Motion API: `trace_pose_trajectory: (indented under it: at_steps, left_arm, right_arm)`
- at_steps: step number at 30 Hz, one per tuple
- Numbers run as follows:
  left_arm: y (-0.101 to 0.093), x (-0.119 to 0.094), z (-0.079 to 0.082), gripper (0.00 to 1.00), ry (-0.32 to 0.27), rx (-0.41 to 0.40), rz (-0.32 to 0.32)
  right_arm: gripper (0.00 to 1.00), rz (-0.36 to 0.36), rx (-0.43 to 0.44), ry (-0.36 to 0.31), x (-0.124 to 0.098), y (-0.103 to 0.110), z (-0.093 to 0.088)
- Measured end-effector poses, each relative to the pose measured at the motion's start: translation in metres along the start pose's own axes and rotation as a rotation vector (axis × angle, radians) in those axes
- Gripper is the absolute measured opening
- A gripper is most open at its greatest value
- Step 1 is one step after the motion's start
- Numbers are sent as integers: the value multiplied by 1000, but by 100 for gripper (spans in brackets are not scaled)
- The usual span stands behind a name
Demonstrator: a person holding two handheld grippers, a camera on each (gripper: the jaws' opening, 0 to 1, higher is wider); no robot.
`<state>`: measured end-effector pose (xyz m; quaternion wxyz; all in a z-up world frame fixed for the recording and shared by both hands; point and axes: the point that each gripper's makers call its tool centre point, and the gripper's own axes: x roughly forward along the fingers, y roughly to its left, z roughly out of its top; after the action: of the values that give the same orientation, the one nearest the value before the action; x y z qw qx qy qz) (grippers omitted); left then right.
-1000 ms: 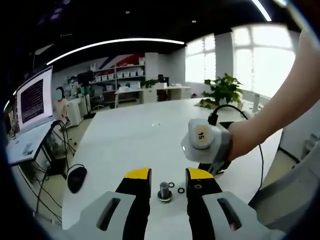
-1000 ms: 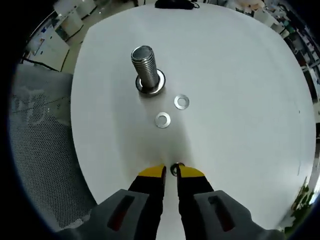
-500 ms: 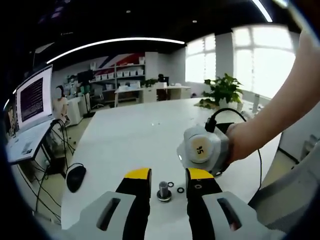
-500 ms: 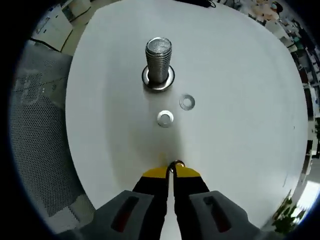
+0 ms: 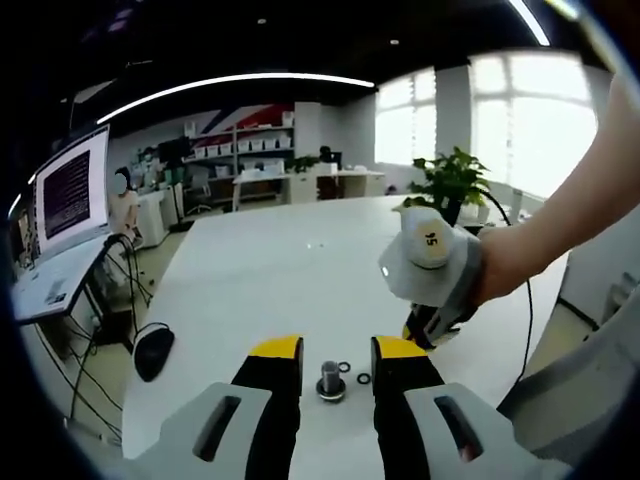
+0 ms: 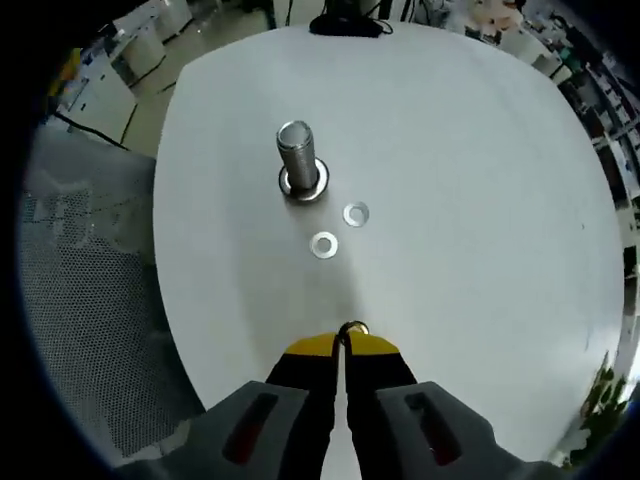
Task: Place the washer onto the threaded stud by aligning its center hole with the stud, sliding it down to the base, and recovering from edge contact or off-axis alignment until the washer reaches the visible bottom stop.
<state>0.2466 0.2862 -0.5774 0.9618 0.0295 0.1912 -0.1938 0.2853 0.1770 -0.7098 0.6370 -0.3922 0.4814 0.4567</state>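
A threaded steel stud stands upright on its round base on the white table. Two loose washers lie flat beside it. My right gripper hangs above the table, shut on a washer held on edge at its yellow tips. In the left gripper view the stud stands between my open left gripper's yellow fingers, a little beyond them, with the two washers to its right. The right gripper, held in a person's hand, hovers above and to the right of the stud.
A black computer mouse lies near the table's left edge. A monitor stands on a desk to the left. A potted plant and a black cable sit at the far right. Grey mesh borders the table in the right gripper view.
The right gripper has risen away from the table with the washer in it, so the stud looks smaller in its view. The left gripper has stayed put.
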Motion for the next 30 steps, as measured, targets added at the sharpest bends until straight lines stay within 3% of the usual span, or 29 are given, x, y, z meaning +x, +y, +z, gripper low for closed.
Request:
trace_pose_trajectory:
  at_steps: [10, 18, 21, 30]
  left_arm:
    - [-1, 0, 2, 25, -8, -4, -8]
    - [-7, 2, 1, 25, 2, 19, -23]
    - [-8, 3, -1, 25, 11, 17, -30]
    - [-7, 2, -3, 25, 15, 18, -28]
  right_arm:
    - [3, -65, 25, -89, -46, -16, -1]
    - [3, -129, 53, -147, -82, -36, -16]
    - [3, -117, 89, -144, -83, -37, -23]
    - [3, -114, 53, -89, -55, -31, -33]
